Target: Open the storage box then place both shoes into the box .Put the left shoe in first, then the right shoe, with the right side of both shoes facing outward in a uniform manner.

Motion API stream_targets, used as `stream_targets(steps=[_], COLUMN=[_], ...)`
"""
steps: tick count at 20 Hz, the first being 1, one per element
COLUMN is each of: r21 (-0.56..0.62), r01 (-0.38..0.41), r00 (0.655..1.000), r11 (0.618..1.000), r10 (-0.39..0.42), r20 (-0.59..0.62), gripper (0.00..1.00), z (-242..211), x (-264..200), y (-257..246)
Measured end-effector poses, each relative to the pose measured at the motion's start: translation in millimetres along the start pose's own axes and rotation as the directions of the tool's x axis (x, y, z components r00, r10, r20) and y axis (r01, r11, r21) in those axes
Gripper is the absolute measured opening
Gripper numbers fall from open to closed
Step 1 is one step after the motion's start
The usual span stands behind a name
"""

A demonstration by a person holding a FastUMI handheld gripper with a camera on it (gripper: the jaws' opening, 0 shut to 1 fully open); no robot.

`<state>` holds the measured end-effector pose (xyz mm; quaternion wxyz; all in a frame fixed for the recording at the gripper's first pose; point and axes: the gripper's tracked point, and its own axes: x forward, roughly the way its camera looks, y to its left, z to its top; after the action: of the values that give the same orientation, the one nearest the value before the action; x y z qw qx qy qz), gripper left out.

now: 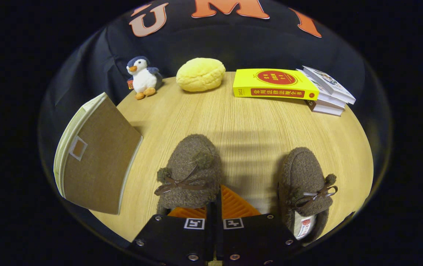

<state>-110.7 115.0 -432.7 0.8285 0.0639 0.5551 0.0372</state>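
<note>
Gripper (217, 207) jaws pressed together, empty, beside left shoe (189, 173). Right shoe (305, 184) near right; storage box (97, 159) left, lid closed. Shoes fuzzy, soft, light: pinch heel collar.

The gripper (217, 207) shows as two flat, dark plates set side by side, each widening toward the camera into a slanted, trapezoid outline. A narrow vertical seam runs between the plates. Beside that seam each plate carries a small square marker, a white field with a black blocky pattern inside. Round metal screws sit in the plates: one near each outer upper corner, one lower along each outer edge, and more close to the seam at the near end. Ahead of the plates the fingers (239, 205) have ribbed faces with fine parallel ridges.
</note>
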Motion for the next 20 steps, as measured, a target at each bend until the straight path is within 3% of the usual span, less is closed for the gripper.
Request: stream_targets(steps=[6, 12, 20], r21=[-0.034, 0.007, 0.000], r01=[-0.016, -0.048, -0.145], r00=[0.998, 0.997, 0.986], r11=[0.999, 0.999, 0.989], r10=[0.018, 0.047, 0.145], r20=[0.053, 0.066, 0.086], gripper=[0.04, 0.04, 0.04], z=[45, 87, 126], x=[-39, -73, -103], y=[31, 74, 165])
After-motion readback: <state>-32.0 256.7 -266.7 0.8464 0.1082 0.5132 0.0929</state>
